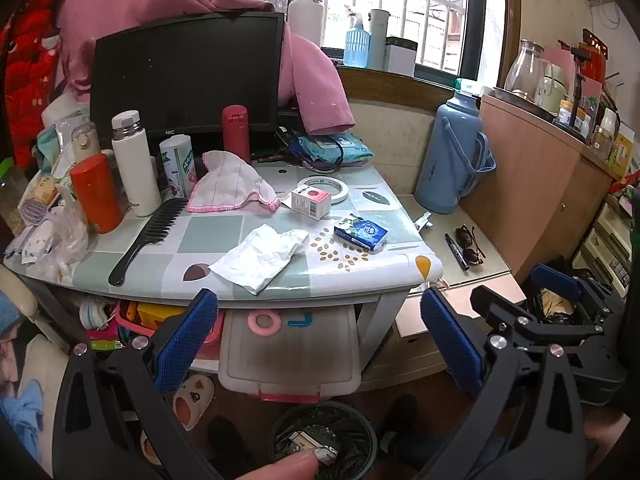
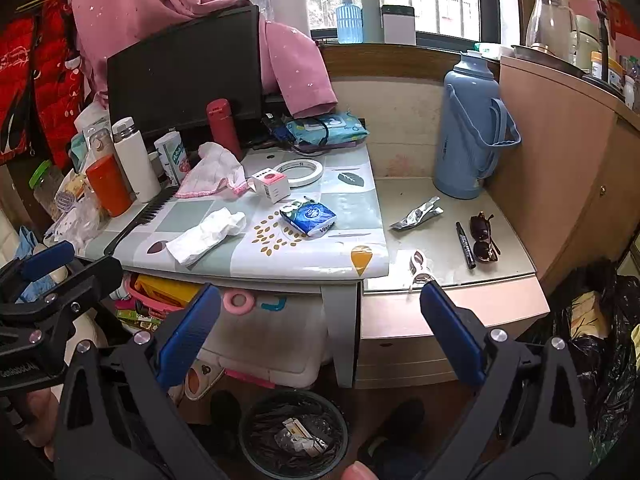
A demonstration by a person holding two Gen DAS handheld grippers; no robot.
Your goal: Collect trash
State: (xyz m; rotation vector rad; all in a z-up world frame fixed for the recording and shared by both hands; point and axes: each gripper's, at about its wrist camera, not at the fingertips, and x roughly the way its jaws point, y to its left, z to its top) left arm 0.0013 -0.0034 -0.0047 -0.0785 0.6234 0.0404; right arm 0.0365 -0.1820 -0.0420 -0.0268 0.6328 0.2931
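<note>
A crumpled white tissue [image 1: 262, 255] [image 2: 208, 234] lies near the front of the patterned table [image 1: 352, 276]. A silver foil wrapper [image 2: 418, 213] lies on the lower side desk; only its tip [image 1: 423, 221] shows in the left wrist view. A black-lined trash bin [image 1: 325, 438] [image 2: 294, 434] with some scraps stands on the floor below. My left gripper [image 1: 318, 336] is open and empty, held in front of the table edge above the bin. My right gripper [image 2: 320, 330] is open and empty, just right of the left one.
On the table lie a blue tissue pack [image 1: 361, 233], a small white box [image 1: 311, 199], a tape roll [image 1: 323, 187], a cloth [image 1: 230, 184], a comb [image 1: 148, 236] and bottles. A marker [image 2: 465, 245], sunglasses [image 2: 484, 237] and a blue thermos [image 2: 472, 128] are on the side desk.
</note>
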